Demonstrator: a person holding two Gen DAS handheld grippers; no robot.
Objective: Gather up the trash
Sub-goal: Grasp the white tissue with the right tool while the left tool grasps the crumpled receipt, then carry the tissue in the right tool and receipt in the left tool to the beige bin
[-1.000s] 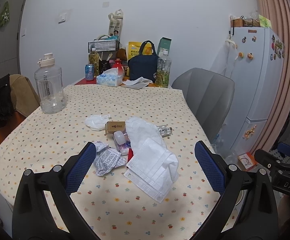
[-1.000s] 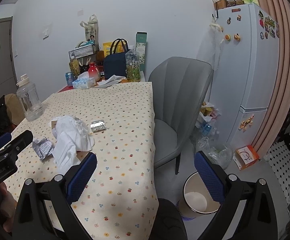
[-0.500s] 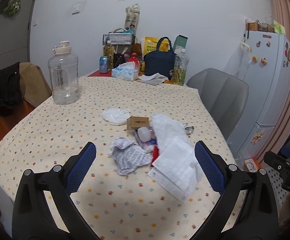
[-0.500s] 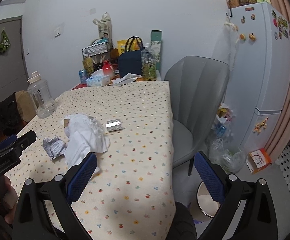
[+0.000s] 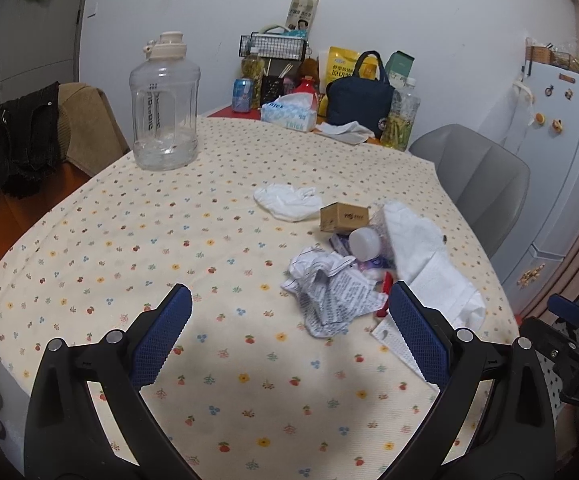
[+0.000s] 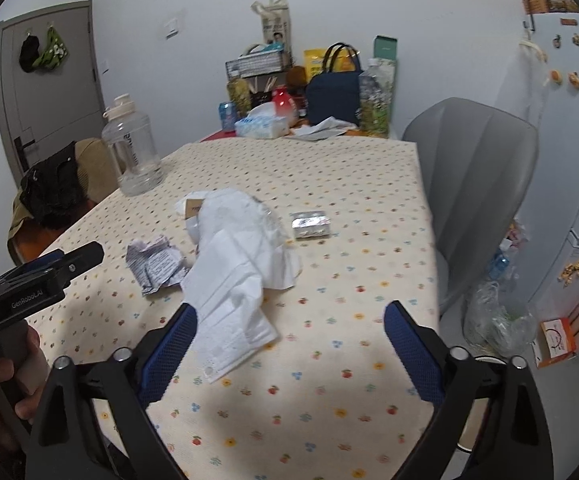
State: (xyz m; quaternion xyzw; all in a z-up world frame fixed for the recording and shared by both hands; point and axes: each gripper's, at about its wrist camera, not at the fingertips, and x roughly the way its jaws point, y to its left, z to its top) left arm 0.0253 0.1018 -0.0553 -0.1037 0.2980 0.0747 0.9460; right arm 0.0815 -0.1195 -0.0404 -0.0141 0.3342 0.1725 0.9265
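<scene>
Both our grippers have neared the trash pile (image 5: pixel 353 264); left gripper (image 5: pixel 291 330) gapes empty, right gripper (image 6: pixel 289 346) closing, nothing pinched yet.

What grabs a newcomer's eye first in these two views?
The litter heap mid-table: a white face mask draped over it, a crumpled printed leaflet beside it, and a foil blister pack lying apart toward the grey chair. Next, the big clear water jug near the table's far left edge.

Each claw, left claw (image 5: pixel 289 340) and right claw (image 6: pixel 287 350), has black arms, silver screws, and blue textured pads (image 5: pixel 161 336).
</scene>
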